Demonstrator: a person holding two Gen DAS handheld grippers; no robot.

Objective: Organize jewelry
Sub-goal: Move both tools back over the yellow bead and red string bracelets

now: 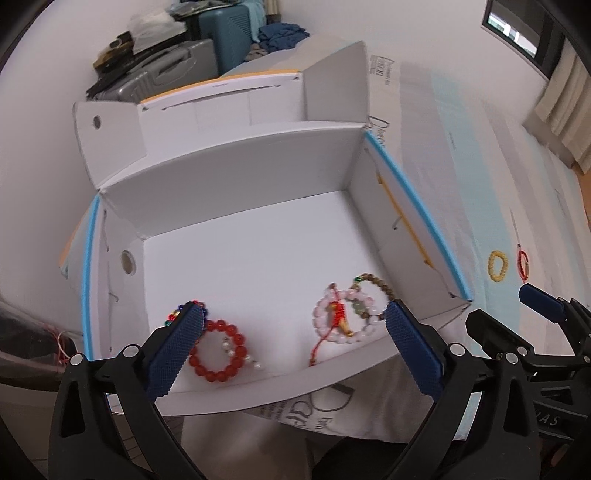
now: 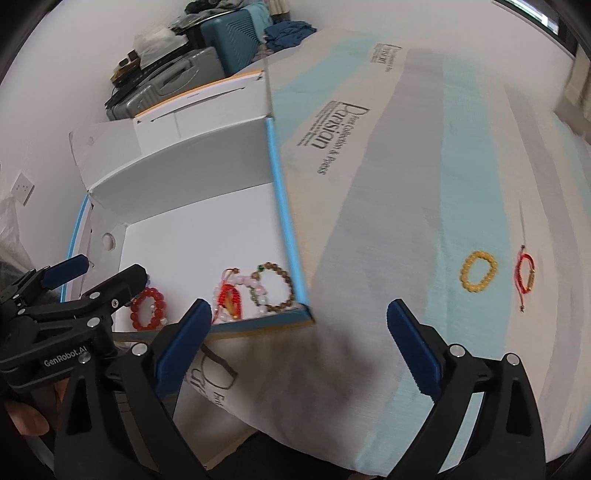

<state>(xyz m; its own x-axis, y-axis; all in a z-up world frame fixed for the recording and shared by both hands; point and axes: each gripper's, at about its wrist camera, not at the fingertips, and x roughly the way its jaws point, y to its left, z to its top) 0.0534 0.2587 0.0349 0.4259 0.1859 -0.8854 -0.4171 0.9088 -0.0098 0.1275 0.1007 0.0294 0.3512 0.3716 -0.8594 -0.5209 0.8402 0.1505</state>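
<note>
An open white box (image 1: 258, 177) (image 2: 184, 155) lies on the bed. Inside it are a red bead bracelet (image 1: 218, 350) (image 2: 147, 310), a pink bead bracelet with a red cord charm (image 1: 343, 321) (image 2: 236, 291), a brown bead bracelet (image 1: 376, 288) (image 2: 277, 288) and a multicoloured one (image 1: 177, 314) half hidden behind my left finger. My left gripper (image 1: 291, 325) is open and empty over the box's near edge. My right gripper (image 2: 295, 325) is open and empty above the bedsheet. A yellow bead bracelet (image 2: 478, 277) (image 1: 496, 266) and a red cord bracelet (image 2: 526, 275) (image 1: 522, 264) lie on the sheet to the right.
The bedsheet (image 2: 406, 184) is white, grey and pale blue with printed lettering. Suitcases (image 1: 177, 70) and blue clothes (image 1: 280, 35) stand beyond the bed. A curtain (image 1: 565, 110) hangs at the far right. The bed's front edge runs below the grippers.
</note>
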